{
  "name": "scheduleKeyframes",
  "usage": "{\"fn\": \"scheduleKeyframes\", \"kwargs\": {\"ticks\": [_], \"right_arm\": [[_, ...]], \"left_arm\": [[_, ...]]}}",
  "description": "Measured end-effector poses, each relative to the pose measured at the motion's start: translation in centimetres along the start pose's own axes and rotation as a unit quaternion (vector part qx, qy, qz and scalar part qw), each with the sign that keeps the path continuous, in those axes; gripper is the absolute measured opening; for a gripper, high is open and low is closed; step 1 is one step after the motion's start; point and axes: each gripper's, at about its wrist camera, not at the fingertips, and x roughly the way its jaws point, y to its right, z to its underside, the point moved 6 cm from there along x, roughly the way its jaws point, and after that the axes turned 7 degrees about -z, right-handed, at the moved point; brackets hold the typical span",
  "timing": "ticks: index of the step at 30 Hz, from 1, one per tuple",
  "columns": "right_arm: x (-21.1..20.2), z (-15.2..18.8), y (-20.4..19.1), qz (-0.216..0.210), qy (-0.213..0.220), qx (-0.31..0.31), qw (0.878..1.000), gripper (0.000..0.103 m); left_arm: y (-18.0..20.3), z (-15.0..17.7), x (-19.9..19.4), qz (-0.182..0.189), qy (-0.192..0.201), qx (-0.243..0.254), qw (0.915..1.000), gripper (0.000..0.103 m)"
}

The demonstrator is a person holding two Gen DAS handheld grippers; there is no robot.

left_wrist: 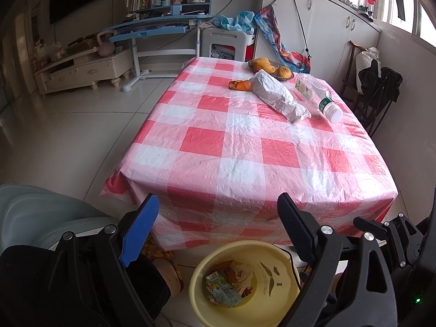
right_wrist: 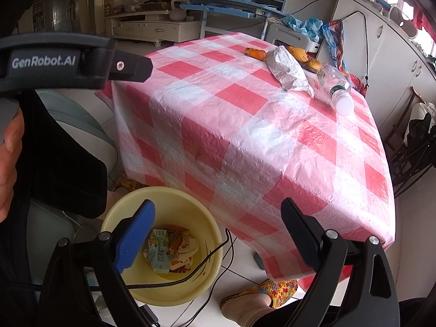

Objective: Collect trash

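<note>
A yellow bin (left_wrist: 275,286) (right_wrist: 188,288) stands on the floor before the table and holds a crushed carton (left_wrist: 222,290) (right_wrist: 159,253) and peel scraps. On the red-checked tablecloth (left_wrist: 245,147) (right_wrist: 245,141) lie an orange peel (left_wrist: 240,84) (right_wrist: 255,53), a crumpled white wrapper (left_wrist: 279,96) (right_wrist: 288,72) and a clear plastic bottle (left_wrist: 318,96) (right_wrist: 336,88) on its side. My left gripper (left_wrist: 219,204) is open above the bin's near rim. My right gripper (right_wrist: 218,208) is open over the bin with nothing between its fingers. The left gripper's body (right_wrist: 70,62) shows at the upper left of the right wrist view.
A dish of mangoes (left_wrist: 272,68) (right_wrist: 302,54) sits at the table's far end. A cable (right_wrist: 207,256) crosses the bin. A slippered foot (right_wrist: 259,297) and a grey seat (left_wrist: 35,212) are near the bin. A dark chair (left_wrist: 376,92), white cabinets (left_wrist: 327,27) and a blue desk (left_wrist: 152,27) surround the table.
</note>
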Motion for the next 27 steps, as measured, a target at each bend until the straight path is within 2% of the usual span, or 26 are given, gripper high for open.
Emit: {"fn": "scheduleKeyframes", "kwargs": {"ticks": [6,14,20,27], "right_arm": [[-2.0,-2.3,1.2,-0.001,0.038,0.014,0.999,0.089],[-2.8,-7.2,3.6,0.005,0.064,-0.008,0.998,0.091],[-0.1,-11.4,6.8,0.004,0.068,0.003,0.998,0.091],[6.4,-16.5,12.0,0.0,0.044,0.061,0.997,0.089]], "left_arm": [[-1.2,-0.3,-1.2,0.006,0.012,-0.028,0.9995,0.085],[-2.4,-4.6,-1.3,0.018,0.018,-0.047,0.9986,0.086],[-1.6,-9.5,1.4,0.013,0.019,-0.014,0.9996,0.086],[-0.2,-14.6,7.6,0.009,-0.009,0.02,0.9997,0.086]]}}
